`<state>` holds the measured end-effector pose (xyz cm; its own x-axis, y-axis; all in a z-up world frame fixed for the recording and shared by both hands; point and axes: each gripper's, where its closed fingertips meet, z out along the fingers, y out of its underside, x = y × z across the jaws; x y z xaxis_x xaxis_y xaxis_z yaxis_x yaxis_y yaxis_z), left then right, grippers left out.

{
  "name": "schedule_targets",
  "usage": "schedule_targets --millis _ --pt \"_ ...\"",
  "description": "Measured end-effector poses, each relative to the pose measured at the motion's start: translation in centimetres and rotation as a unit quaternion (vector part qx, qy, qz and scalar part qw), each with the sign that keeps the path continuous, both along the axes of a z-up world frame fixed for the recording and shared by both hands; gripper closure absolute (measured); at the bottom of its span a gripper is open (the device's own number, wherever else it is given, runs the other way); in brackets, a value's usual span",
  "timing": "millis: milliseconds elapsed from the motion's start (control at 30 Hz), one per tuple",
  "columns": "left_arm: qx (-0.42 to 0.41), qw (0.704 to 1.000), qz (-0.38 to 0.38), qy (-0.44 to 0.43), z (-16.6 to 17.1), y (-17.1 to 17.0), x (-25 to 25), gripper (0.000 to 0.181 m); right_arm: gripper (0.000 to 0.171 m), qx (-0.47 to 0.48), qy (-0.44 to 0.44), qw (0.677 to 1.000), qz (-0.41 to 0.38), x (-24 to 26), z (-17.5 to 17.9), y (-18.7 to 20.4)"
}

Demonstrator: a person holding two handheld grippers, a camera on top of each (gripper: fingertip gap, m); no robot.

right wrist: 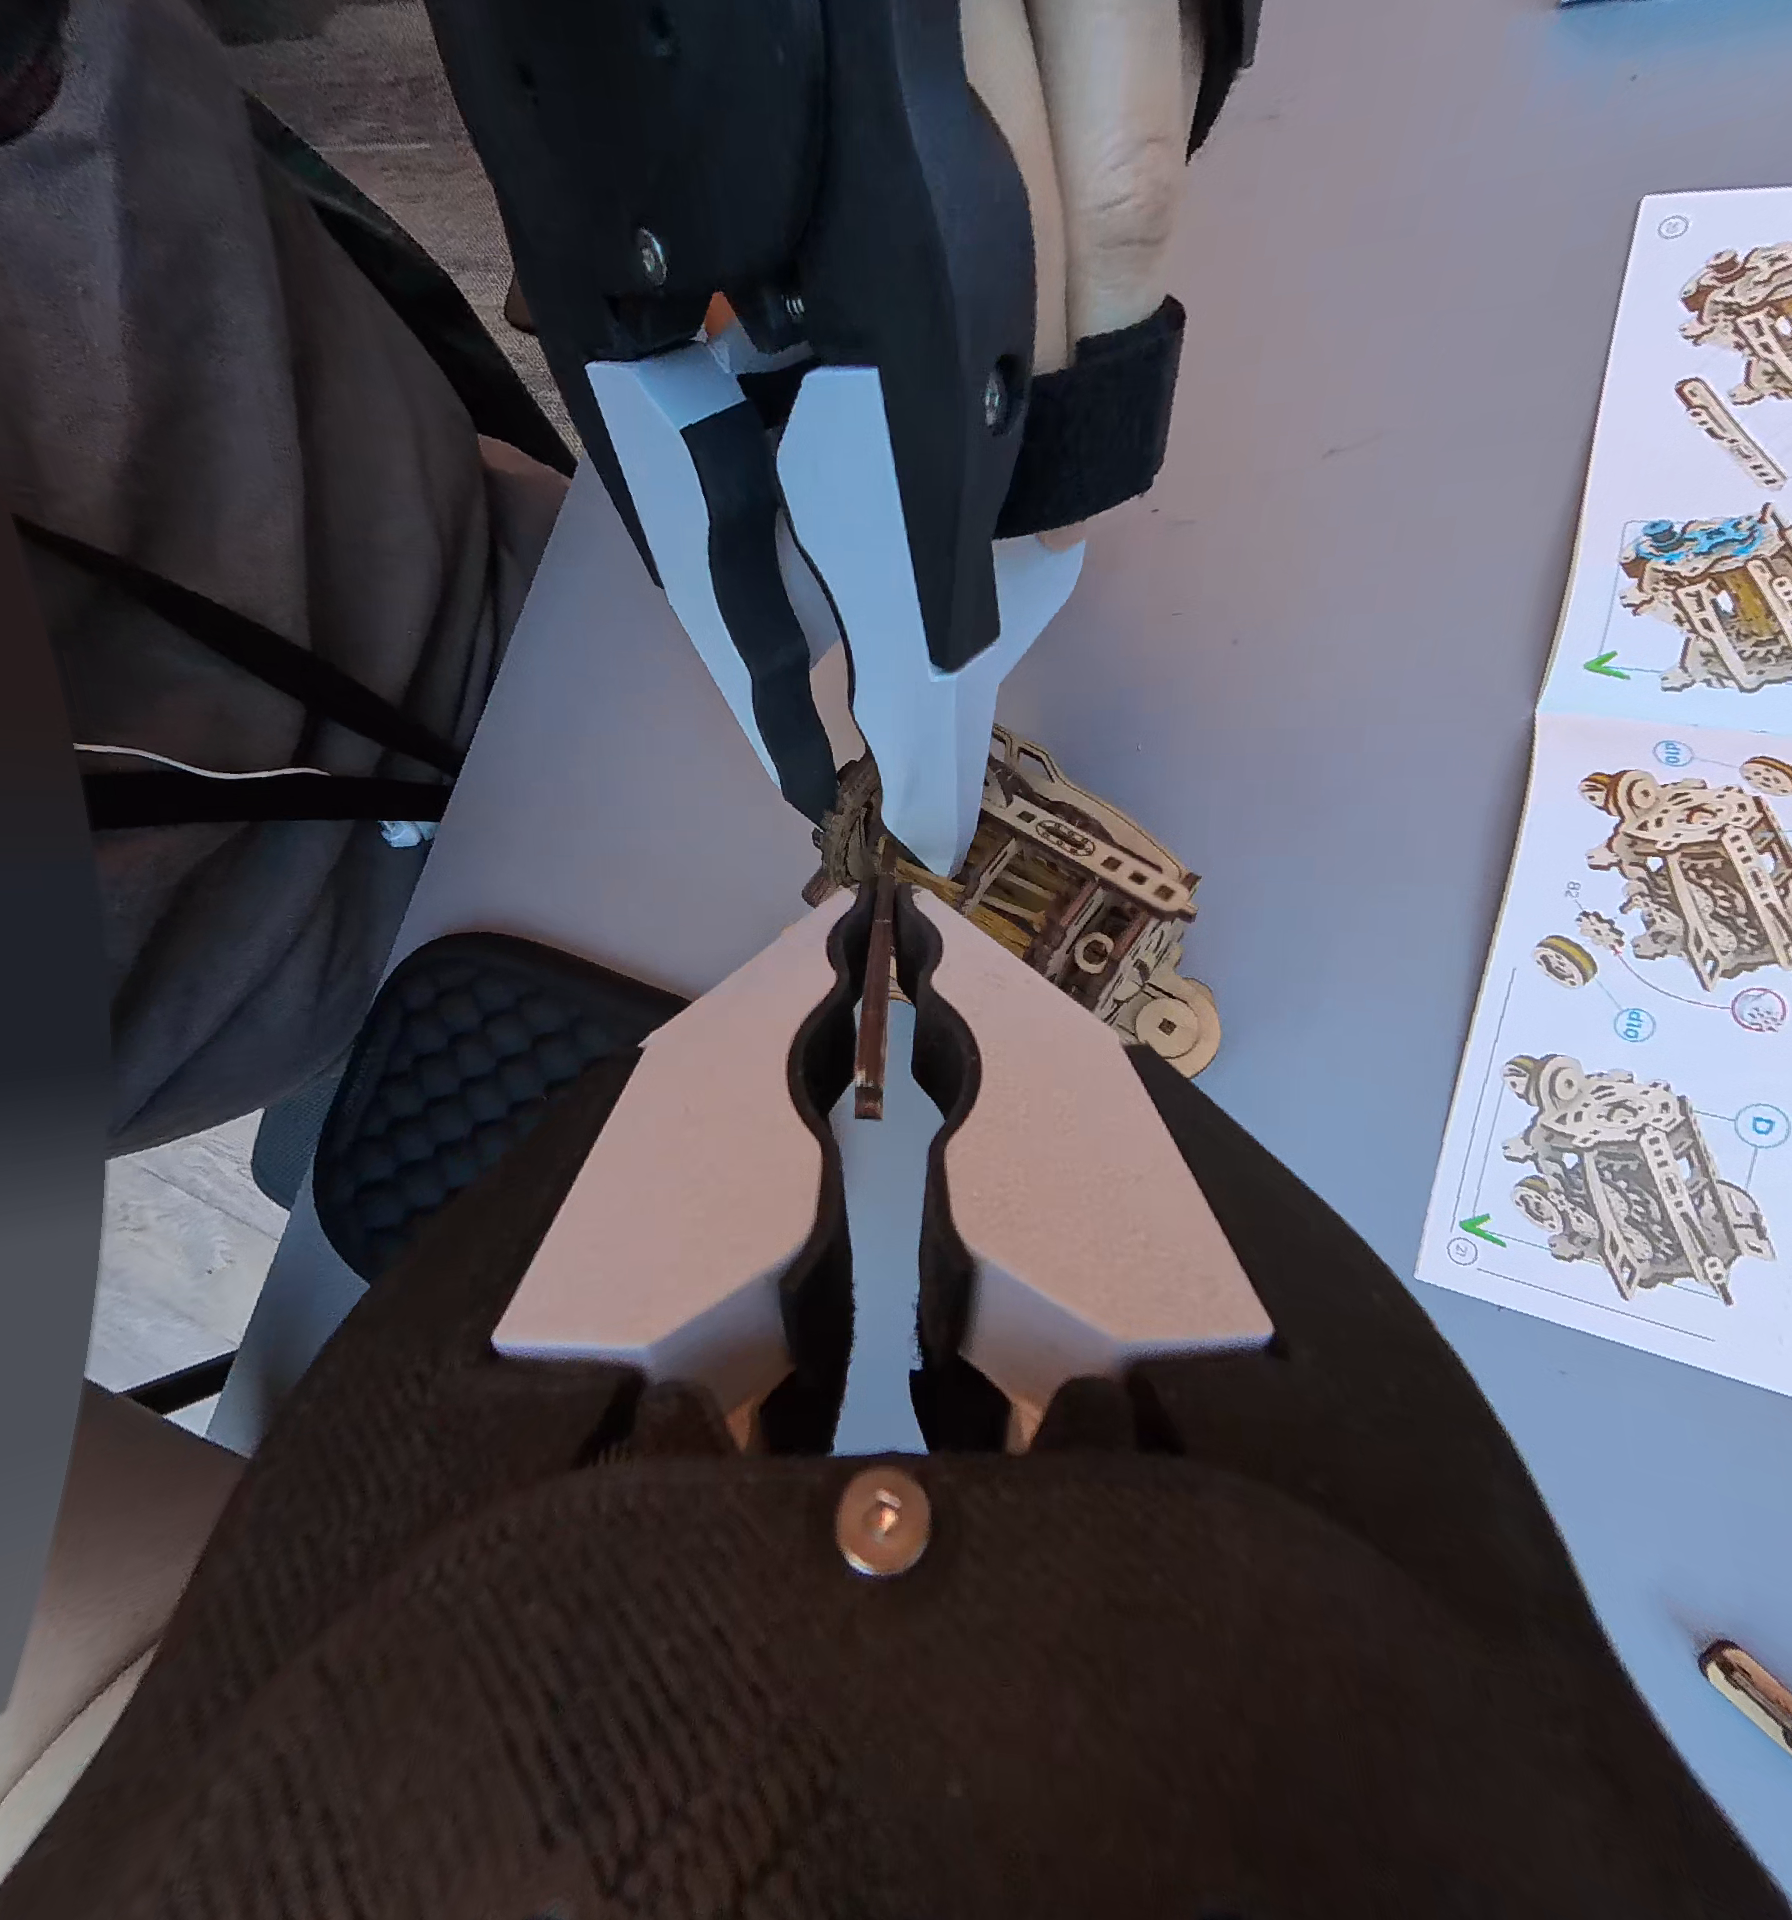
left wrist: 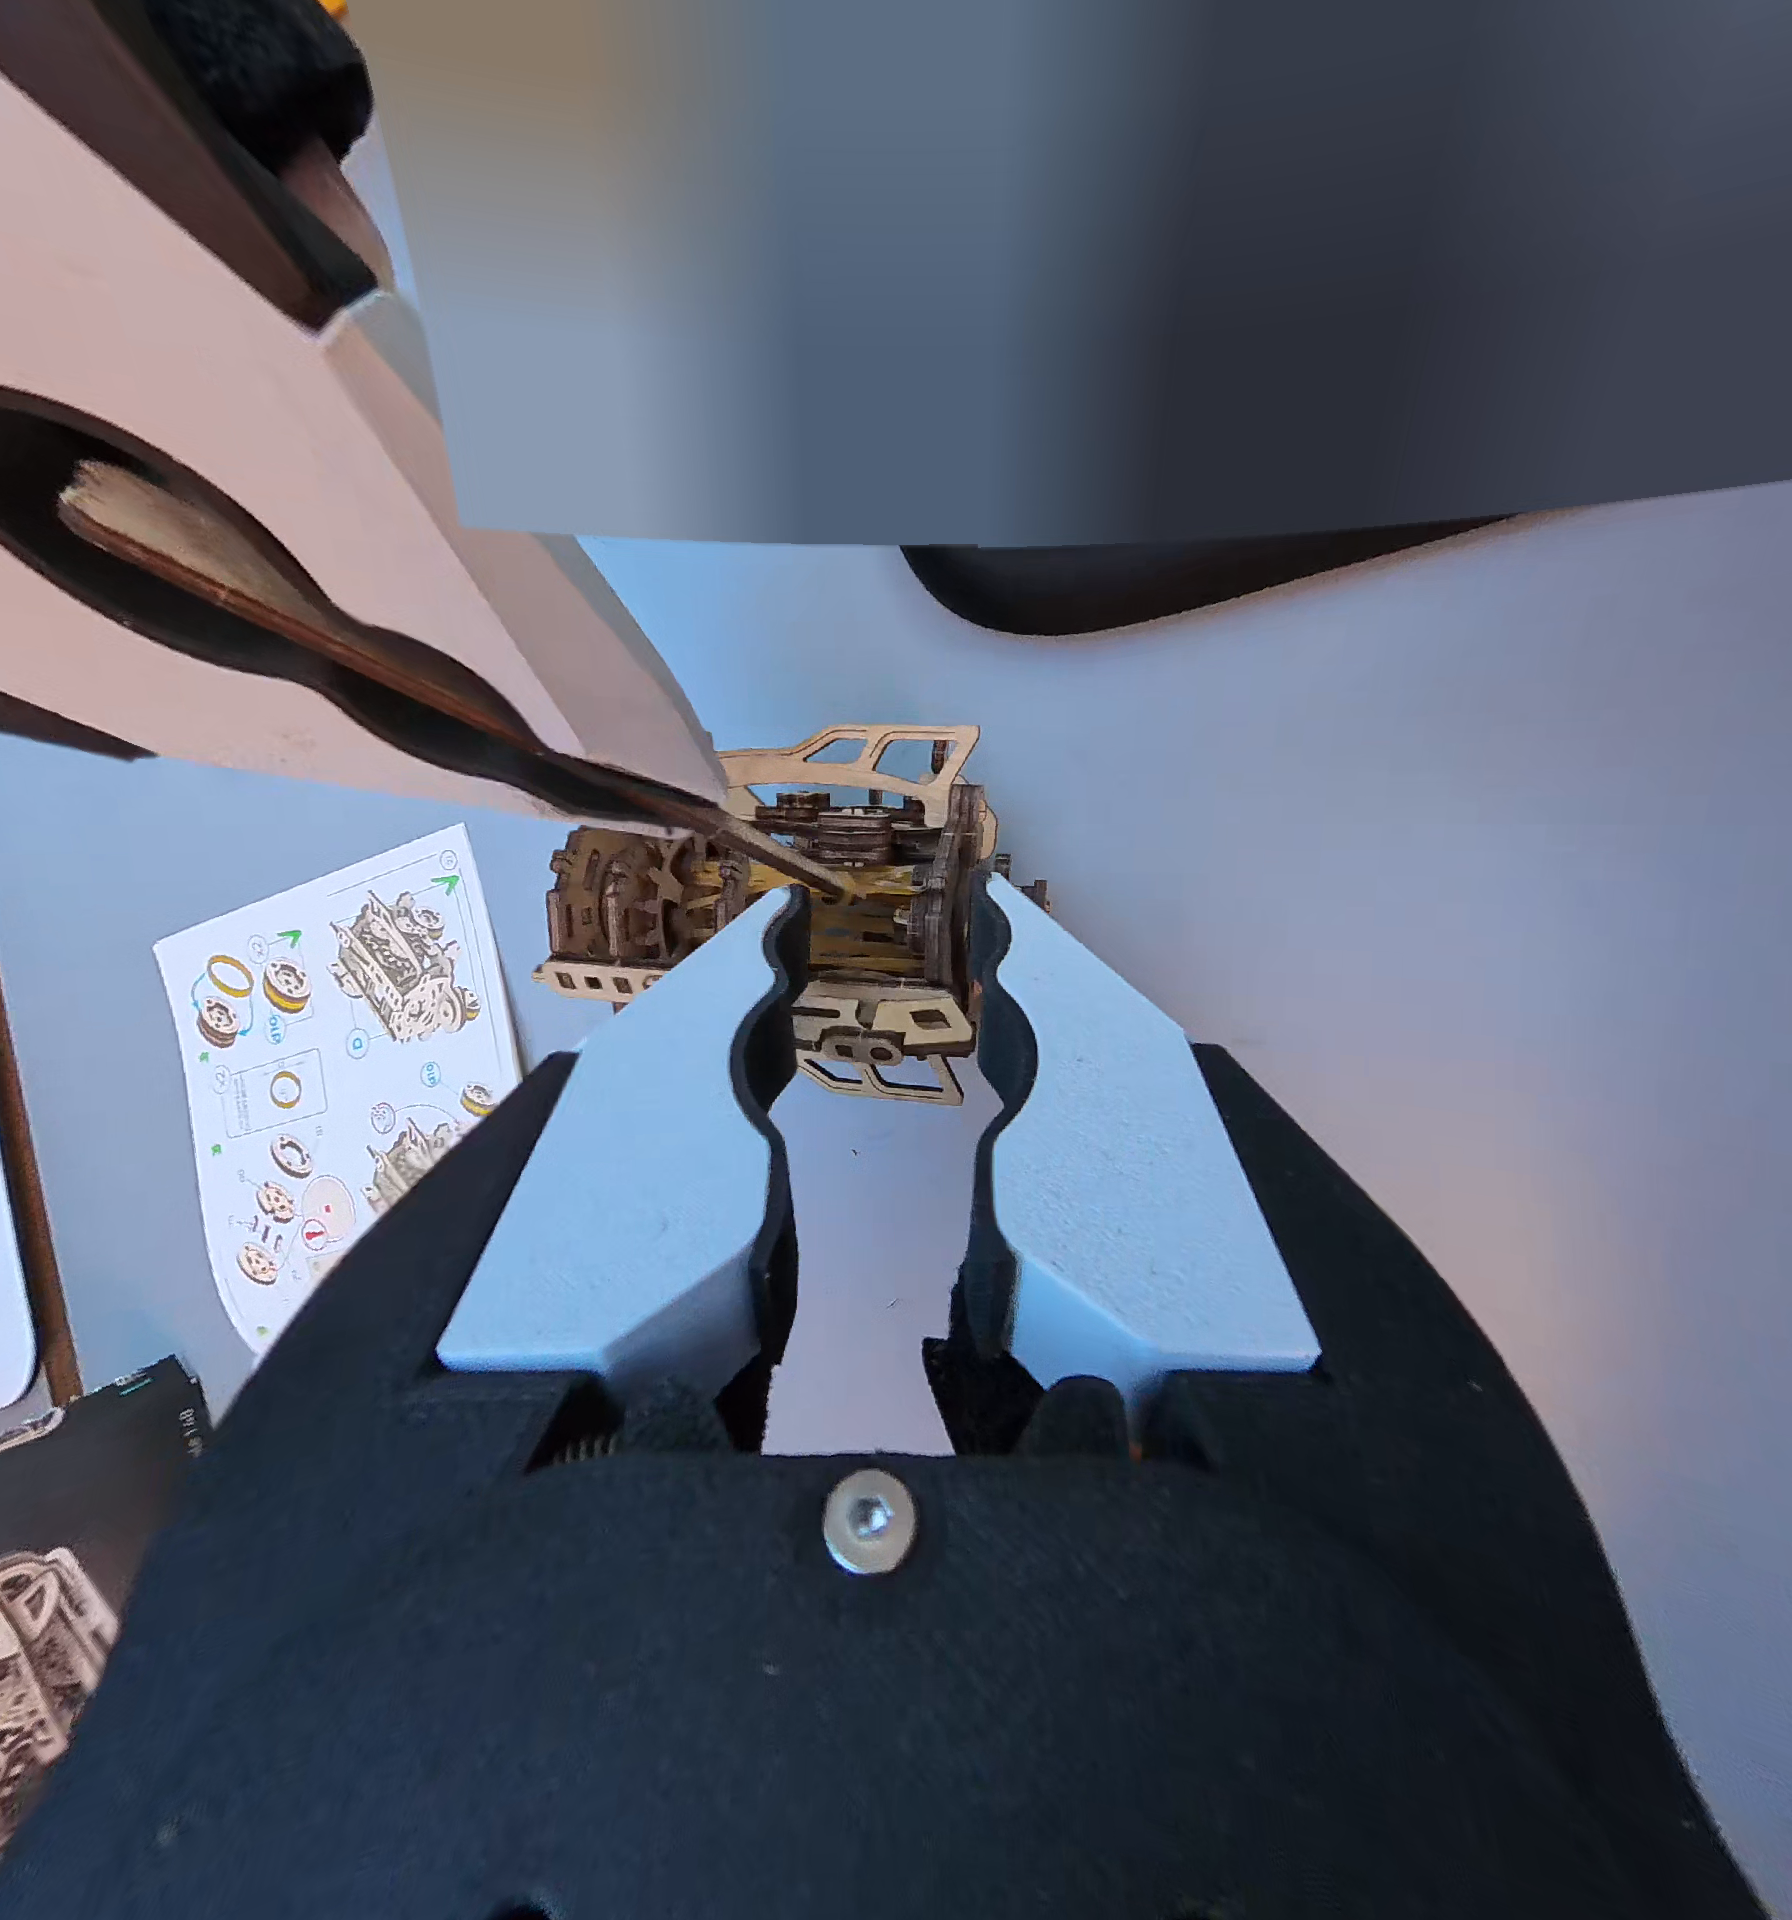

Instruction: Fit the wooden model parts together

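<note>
The partly built wooden model lies on the pale blue table. My left gripper is shut on its near end, one finger on each side. My right gripper comes in from the upper left, shut on a thin dark wooden strip whose tip touches the model's top between the left fingertips. In the right wrist view, my right gripper pinches the strip edge-on. Its far end meets the model just below the left gripper, which reaches down from above.
A printed instruction sheet lies left of the model; it also shows in the right wrist view. A loose wooden piece lies at the lower right. A black box sits at the near left. A black chair seat lies beyond the table edge. One gripper's finger ends stand about 4 cm off the other's.
</note>
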<state>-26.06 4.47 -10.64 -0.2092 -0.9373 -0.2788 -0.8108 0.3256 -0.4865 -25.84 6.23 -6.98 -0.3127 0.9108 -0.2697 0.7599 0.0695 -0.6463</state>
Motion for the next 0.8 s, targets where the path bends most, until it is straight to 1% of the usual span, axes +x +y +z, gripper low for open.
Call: schedule_targets --millis 100,267,333,400,500,600,800 --pt "-0.016 1.0 0.013 -0.002 -0.04 0.04 0.25 0.154 0.17 -0.005 0.0 1.0 0.0 -0.03 -0.07 -0.01" --pt "-0.006 0.999 0.044 -0.027 -0.06 0.43 0.57 0.162 0.17 -0.002 -0.001 1.0 -0.001 -0.02 -0.02 0.0" --pt "-0.01 0.997 0.064 -0.044 -0.07 0.43 0.84 0.161 0.17 -0.003 -0.002 1.0 0.0 0.1 -0.06 0.06" --pt "-0.021 0.995 0.08 -0.058 -0.07 0.3 1.03 0.156 0.17 -0.004 0.001 1.0 -0.001 0.15 0.0 0.18" --pt "-0.034 0.992 0.099 -0.065 -0.01 0.34 1.07 0.154 0.17 -0.004 0.003 1.0 -0.003 0.15 0.03 0.32" --pt "-0.05 0.991 0.11 -0.061 0.01 0.25 0.96 0.152 0.17 -0.005 0.002 1.0 -0.002 0.19 -0.13 0.44" --pt "-0.054 0.989 0.119 -0.076 0.43 0.31 0.53 0.148 0.17 -0.006 0.01 1.0 -0.005 0.21 -0.03 0.79"
